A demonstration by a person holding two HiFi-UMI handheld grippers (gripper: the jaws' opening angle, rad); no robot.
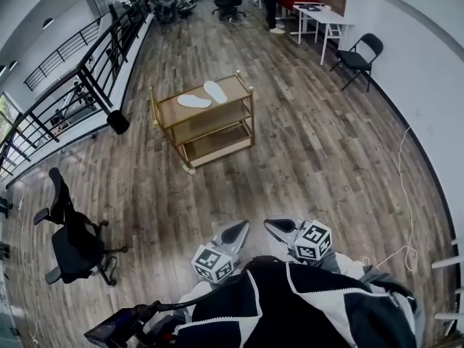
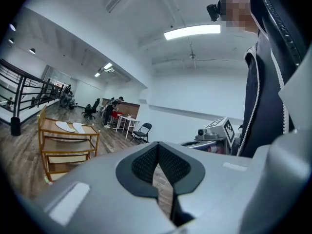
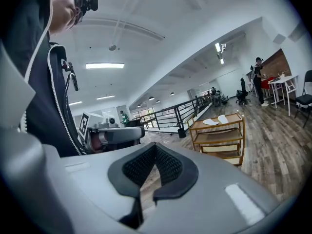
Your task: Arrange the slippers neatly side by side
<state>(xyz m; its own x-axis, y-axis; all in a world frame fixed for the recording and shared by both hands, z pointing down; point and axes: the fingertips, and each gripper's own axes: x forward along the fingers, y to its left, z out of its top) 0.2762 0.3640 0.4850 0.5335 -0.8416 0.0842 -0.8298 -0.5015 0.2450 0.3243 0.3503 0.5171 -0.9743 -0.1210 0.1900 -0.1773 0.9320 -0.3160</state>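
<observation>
White slippers [image 1: 204, 96] atop wooden cart [image 1: 217, 112], well ahead of left gripper [image 1: 241, 226] and right gripper [image 1: 270, 224], jaws together, empty.

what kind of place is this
Likely an open office or lab on an upper level: black railing along one side, white desks at the far end, a rolling office chair on wood flooring.

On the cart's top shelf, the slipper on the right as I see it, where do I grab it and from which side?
Grip it across its narrow middle, from above. The slipper lies flat on the top shelf of the cart, long and thin, so jaws probably span its width best there. The other slipper lies close to its near end, so avoid that end.
</observation>
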